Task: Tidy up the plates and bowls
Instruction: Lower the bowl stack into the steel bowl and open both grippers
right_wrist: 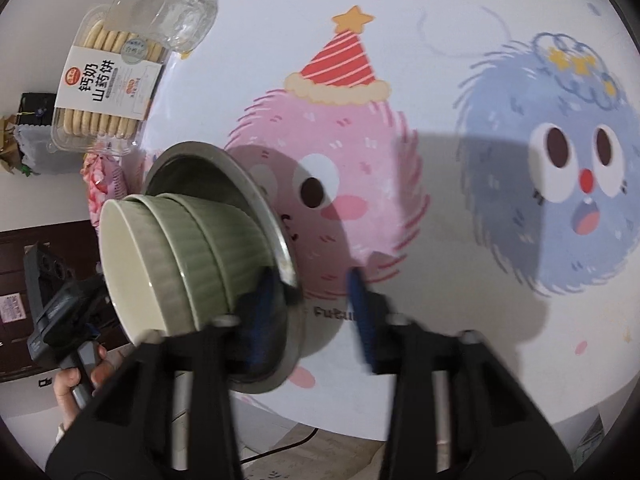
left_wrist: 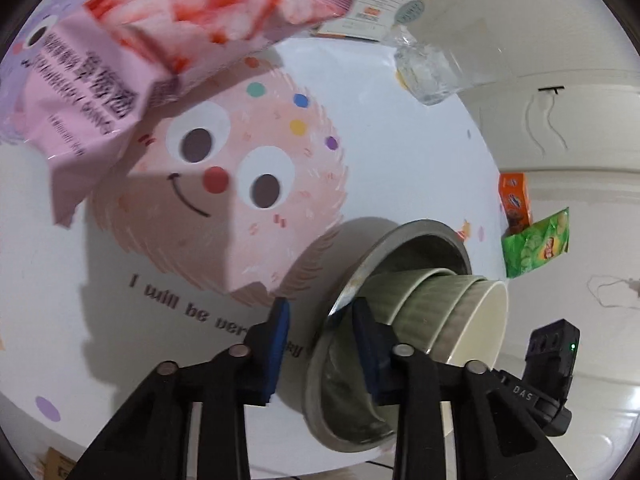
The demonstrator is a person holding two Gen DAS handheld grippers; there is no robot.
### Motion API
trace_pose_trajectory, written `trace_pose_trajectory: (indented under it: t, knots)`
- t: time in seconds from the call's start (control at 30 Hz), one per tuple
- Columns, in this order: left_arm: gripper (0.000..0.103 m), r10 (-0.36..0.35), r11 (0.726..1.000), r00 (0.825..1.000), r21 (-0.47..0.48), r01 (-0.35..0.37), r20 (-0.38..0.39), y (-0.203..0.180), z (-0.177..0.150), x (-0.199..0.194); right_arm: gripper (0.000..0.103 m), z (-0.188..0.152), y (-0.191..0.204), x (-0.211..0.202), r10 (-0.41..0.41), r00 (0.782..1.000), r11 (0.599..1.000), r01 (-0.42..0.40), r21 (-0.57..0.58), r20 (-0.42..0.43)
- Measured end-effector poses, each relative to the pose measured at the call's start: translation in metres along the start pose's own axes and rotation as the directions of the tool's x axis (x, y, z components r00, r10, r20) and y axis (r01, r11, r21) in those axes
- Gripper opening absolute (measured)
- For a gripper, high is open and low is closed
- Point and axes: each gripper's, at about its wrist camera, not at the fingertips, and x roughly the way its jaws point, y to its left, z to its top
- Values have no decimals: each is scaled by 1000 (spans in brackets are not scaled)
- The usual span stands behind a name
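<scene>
Three nested green ribbed ceramic bowls (left_wrist: 436, 304) sat inside a wide grey metal basin (left_wrist: 348, 380) on the cartoon-printed white table (left_wrist: 400, 152). Both grippers straddled the basin's rim: the left gripper (left_wrist: 320, 344) and the right gripper (right_wrist: 316, 312) each looked clamped on it. Beyond lay a pink snack bag (left_wrist: 132, 60) and a clear biscuit box (right_wrist: 104, 92).

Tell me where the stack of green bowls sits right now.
The green bowls are nested inside the metal bowl on the cartoon tablecloth, low centre-right in the left wrist view, beside the pink fuzzy character.
</scene>
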Motion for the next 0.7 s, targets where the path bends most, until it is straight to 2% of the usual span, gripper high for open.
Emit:
trace_pose_trajectory:
  t: [0.1,0.23,0.33,0.47,0.7]
  knots:
    - [18,8,1000,1000,19,-8,-12,-4,0,3,16,2,5,2,4,1000,1000,-4,-11,-7]
    - [16,5,999,1000,43,-4,-19,-4,1,2,14,4,9,3,-4,1000,1000,4,-19,-13]
    - [15,35,996,999,86,-34,-10,-8,0,1,13,3,9,2,-12,1000,1000,11,-28,-12]
    - [15,45,994,999,98,-46,5,-10,-1,1,12,0,18,1,-61,998,994,62,-93,15]
    - [12,69,983,997,166,-74,33,-26,-6,6,12,-2,24,-4,-103,993,981,110,-162,48]
